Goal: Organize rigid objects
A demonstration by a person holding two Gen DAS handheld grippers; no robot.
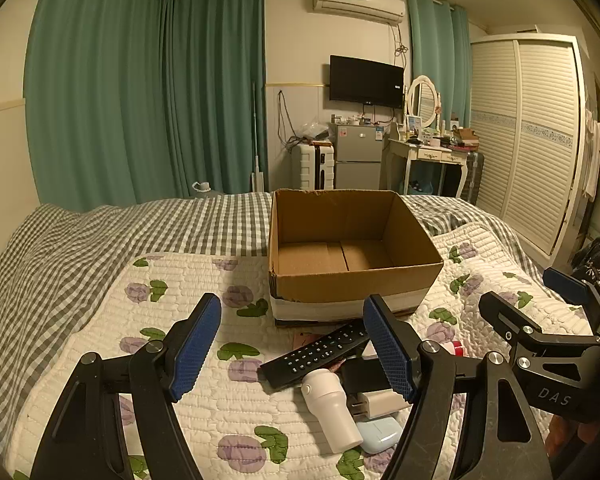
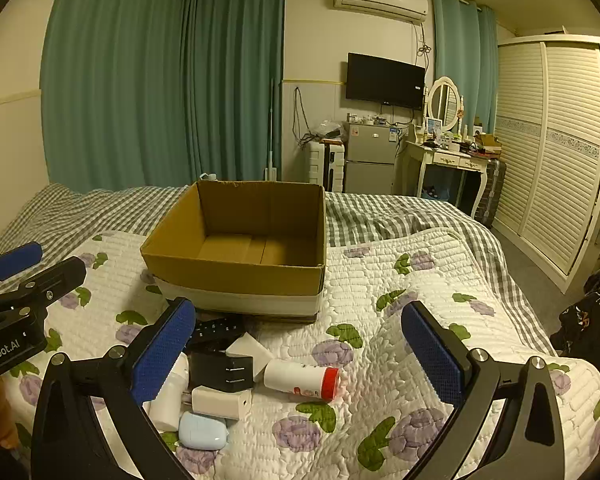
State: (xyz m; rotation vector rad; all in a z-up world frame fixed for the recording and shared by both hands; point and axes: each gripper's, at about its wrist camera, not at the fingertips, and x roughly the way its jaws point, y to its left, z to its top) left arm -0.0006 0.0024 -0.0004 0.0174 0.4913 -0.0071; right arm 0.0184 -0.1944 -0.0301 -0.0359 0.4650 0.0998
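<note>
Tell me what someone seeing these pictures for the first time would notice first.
Probably the open cardboard box, empty, sitting mid-bed on the flowered quilt. Just in front of it lies a huddle of small things: a black remote, white and black chargers, a pale blue earbud case and a red-capped white bottle. Both grippers hover open above them.

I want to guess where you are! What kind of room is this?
It looks like a bedroom. There is a bed with a flowery quilt, a big white wardrobe and a dressing table with a mirror. A cardboard box sits on the bed.
</note>
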